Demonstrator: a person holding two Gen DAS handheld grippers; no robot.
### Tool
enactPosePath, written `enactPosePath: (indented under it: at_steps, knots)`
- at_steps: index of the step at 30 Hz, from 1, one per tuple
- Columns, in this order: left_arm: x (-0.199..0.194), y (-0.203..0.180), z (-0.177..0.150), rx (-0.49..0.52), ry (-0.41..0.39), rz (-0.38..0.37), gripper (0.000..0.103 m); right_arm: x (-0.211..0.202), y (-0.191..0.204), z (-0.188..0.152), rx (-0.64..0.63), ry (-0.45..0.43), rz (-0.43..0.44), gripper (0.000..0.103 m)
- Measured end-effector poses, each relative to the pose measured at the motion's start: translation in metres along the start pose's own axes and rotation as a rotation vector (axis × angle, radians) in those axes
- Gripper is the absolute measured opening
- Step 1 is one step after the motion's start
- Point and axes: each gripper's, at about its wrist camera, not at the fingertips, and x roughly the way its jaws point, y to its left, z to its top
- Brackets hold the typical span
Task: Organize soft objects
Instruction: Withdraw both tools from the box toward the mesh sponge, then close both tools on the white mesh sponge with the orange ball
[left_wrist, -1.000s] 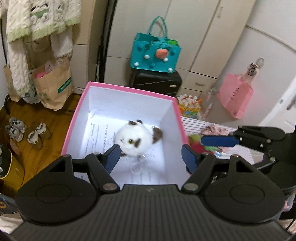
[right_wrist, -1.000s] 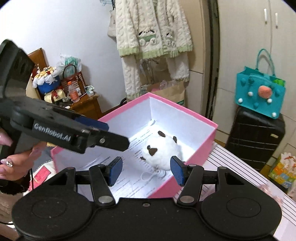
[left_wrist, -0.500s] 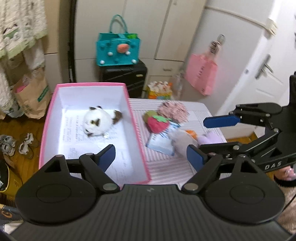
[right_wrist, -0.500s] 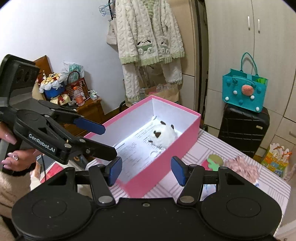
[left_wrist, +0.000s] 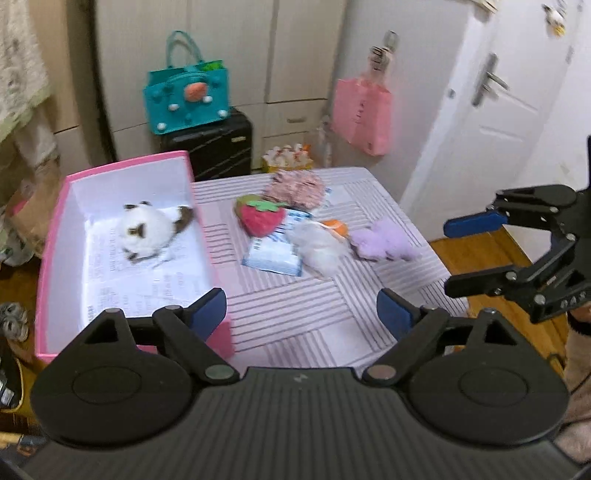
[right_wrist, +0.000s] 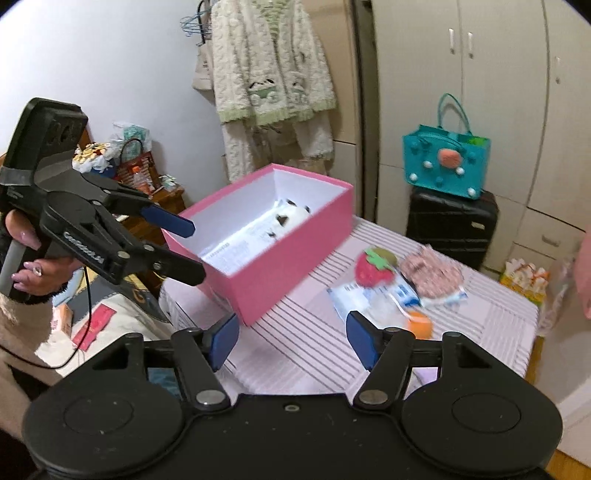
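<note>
I count one white-and-brown plush toy (left_wrist: 147, 230) inside the pink cardboard box (left_wrist: 55, 236); beside that box, five soft toys and one blue-and-white packet (left_wrist: 273, 254).

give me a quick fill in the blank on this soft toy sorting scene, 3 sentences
1. The white plush lies inside the ____ box.
2. The strawberry plush lies on the ____ tablecloth.
3. The left gripper and the right gripper both hold ____.

Missing words: pink; striped; nothing
</note>
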Motion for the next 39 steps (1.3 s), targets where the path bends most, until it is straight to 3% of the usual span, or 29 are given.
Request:
enactPosePath:
  at_steps: [9, 16, 25, 31, 39]
  knots:
    - [0.032, -0.044, -0.011, 0.102, -0.042, -0.053, 0.089, -0.007, -0.025, -0.052, 0.028, -0.009, -0.051, 0.073]
    - [0.075, -0.054, -0.013, 0.097, -0.027, -0.080, 0.089, 0.002, -0.046, -0.079, 0.048, -0.002, -0.080, 0.073]
    - [0.127, -0.054, -0.013, 0.124, -0.135, -0.014, 0.089, 0.035, -0.075, -0.093, -0.017, -0.021, -0.136, 0.074]
    - [0.165, -0.049, -0.006, 0.123, -0.142, 0.045, 0.088, 0.064, -0.101, -0.091, -0.086, -0.082, -0.137, 0.074]
    - [0.207, -0.041, 0.009, 0.082, -0.119, 0.046, 0.082, 0.110, -0.125, -0.083, -0.133, -0.056, -0.159, 0.074]
